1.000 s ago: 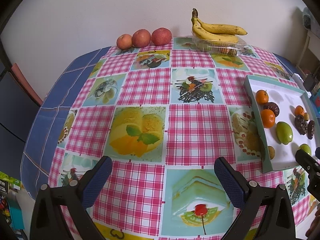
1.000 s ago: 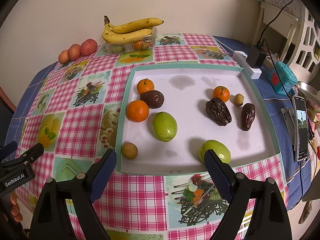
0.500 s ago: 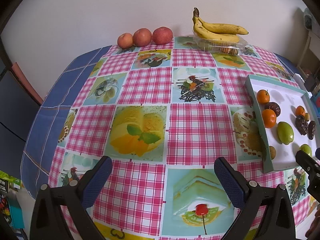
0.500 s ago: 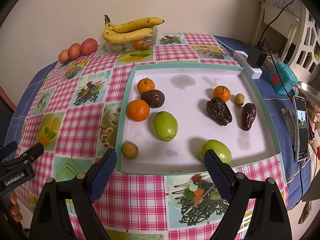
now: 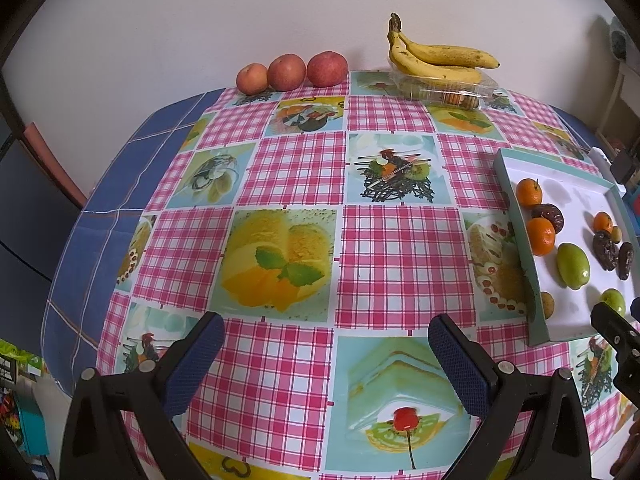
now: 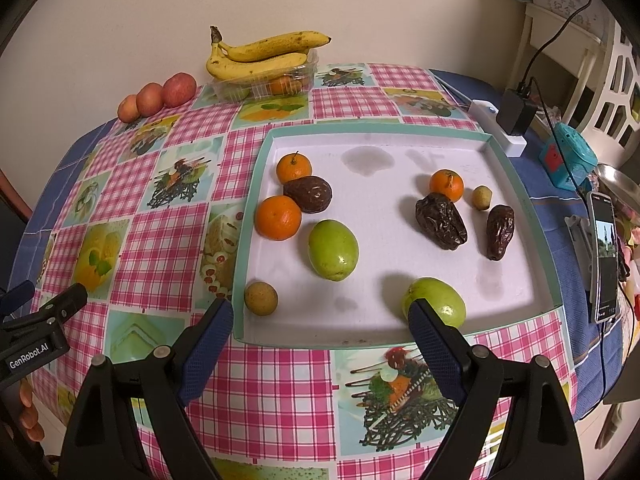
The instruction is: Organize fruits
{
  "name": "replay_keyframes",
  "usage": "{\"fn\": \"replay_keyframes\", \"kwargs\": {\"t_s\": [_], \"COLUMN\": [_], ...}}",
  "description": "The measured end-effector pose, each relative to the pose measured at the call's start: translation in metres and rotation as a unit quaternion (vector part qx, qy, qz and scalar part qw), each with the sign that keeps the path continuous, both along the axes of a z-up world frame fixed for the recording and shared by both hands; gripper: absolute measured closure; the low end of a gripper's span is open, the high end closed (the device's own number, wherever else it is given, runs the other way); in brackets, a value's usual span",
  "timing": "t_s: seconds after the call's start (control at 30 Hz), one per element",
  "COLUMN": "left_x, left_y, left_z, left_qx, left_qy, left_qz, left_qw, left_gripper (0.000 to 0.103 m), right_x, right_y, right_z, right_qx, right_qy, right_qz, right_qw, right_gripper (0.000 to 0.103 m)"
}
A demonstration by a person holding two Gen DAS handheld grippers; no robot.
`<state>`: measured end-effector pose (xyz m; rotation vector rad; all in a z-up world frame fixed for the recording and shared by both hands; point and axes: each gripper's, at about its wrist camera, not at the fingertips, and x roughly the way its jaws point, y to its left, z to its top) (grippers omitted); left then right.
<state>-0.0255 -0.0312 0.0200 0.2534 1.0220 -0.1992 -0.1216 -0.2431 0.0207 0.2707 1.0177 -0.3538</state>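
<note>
Jaws of both the left gripper (image 5: 324,354) and right gripper (image 6: 320,340) stand wide and empty, so lower your right one squarely over the nearest green fruit (image 6: 436,306) in the tray (image 6: 360,338) on the tabletop (image 5: 296,176).

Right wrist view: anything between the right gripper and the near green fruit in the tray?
Only the tray near wall. The right gripper is open and hangs just short of that wall; the near green fruit lies right behind it, partly hidden by the right finger. No other fruit sits between them.
</note>
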Motion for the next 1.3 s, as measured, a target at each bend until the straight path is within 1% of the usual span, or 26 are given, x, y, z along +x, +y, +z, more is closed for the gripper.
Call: {"fn": "replay_keyframes", "kwargs": {"t_s": [1.0, 1.3], "left_x": [0.0009, -0.0031], "left_y": [0.0021, 0.0013], "left_z": [0.0003, 0.0018], "left_qx": [-0.001, -0.01], "left_qy": [0.001, -0.001], "left_qz": [-0.003, -0.001], "left_qw": [1.0, 0.9999], "left_gripper": [0.0, 0.0], "right_x": [-0.0003, -0.0004], "right_y": [-0.0012, -0.0012], "right_z": [-0.0007, -0.0008], "right_qx": [0.001, 0.001], "right_qy": [0.001, 0.002], "right_qz": [0.0, 0.001], "right_qw": [1.0, 1.0], "right_gripper": [0.013, 0.013]}}
